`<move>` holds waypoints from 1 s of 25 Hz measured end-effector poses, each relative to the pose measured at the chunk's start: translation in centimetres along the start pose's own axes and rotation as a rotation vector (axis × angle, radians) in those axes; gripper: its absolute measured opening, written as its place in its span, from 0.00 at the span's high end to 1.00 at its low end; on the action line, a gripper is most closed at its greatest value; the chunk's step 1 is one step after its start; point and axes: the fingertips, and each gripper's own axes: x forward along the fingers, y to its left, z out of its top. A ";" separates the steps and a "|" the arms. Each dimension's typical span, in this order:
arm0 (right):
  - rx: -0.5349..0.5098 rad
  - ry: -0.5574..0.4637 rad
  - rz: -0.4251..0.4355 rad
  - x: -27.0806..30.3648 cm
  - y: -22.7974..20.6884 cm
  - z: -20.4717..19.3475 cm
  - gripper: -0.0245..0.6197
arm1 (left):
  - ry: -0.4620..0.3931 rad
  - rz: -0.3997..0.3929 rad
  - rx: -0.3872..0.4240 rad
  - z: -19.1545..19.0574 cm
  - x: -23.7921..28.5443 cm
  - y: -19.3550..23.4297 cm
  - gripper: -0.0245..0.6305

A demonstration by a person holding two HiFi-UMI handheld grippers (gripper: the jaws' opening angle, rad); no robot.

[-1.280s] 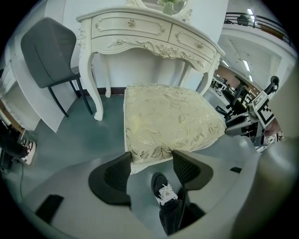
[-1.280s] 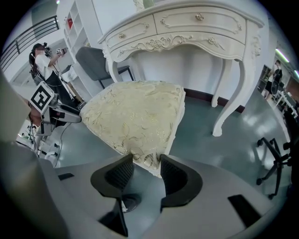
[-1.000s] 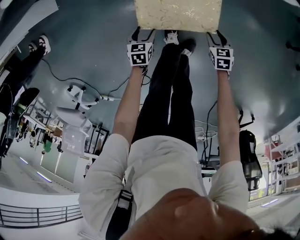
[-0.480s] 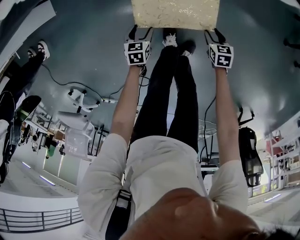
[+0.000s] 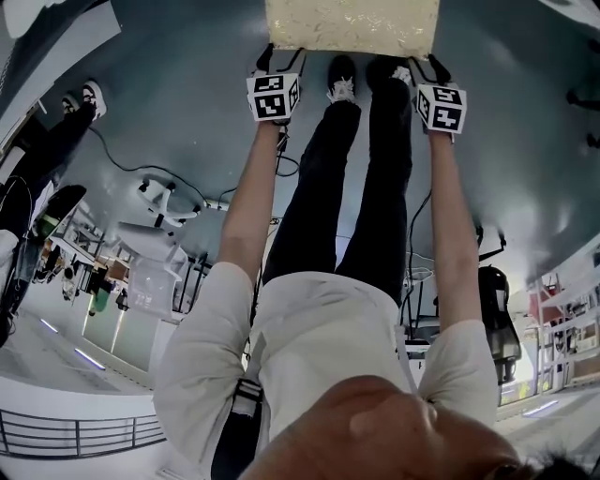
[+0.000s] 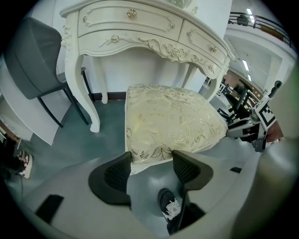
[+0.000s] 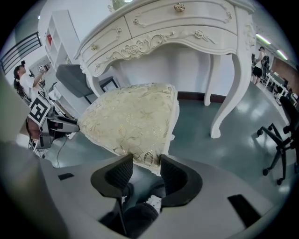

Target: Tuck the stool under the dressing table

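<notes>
The stool [image 5: 352, 23] has a cream cushion with a gold leaf pattern and sits at the top edge of the head view. My left gripper [image 5: 284, 59] is shut on its near left corner, my right gripper [image 5: 429, 67] on its near right corner. In the left gripper view the cushion [image 6: 168, 121] fills the middle, its edge between the jaws of that gripper [image 6: 152, 161]. The white carved dressing table [image 6: 140, 32] stands right behind it. The right gripper view shows the same stool [image 7: 131, 116], that gripper [image 7: 146, 165] and the table [image 7: 187, 28], with the stool's far edge under the table's front.
A grey chair [image 6: 32, 60] stands left of the table against the wall. A black office chair base [image 7: 280, 144] is off to the right. Cables [image 5: 141, 164] and a white chair base [image 5: 159, 192] lie on the grey floor at left. The person's shoes [image 5: 342, 84] are just behind the stool.
The person has stepped forward, one foot moving up level with the other. Both grippers and the stool have shifted slightly away, toward the table.
</notes>
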 end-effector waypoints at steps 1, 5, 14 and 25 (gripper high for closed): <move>-0.006 0.000 0.007 0.1 -0.1 0.3 0.63 | 0.000 0.008 -0.005 0.3 0.2 0.1 0.51; -0.021 -0.030 0.031 0.6 -1.7 2.0 0.63 | -0.020 0.023 -0.018 2.1 1.3 -0.2 0.51; -0.071 -0.049 0.082 1.6 -5.4 6.2 0.63 | -0.041 0.039 -0.027 6.8 3.8 -1.1 0.51; -0.110 -0.110 0.059 3.6 -8.9 11.6 0.63 | -0.062 0.075 -0.041 11.8 6.6 -1.2 0.51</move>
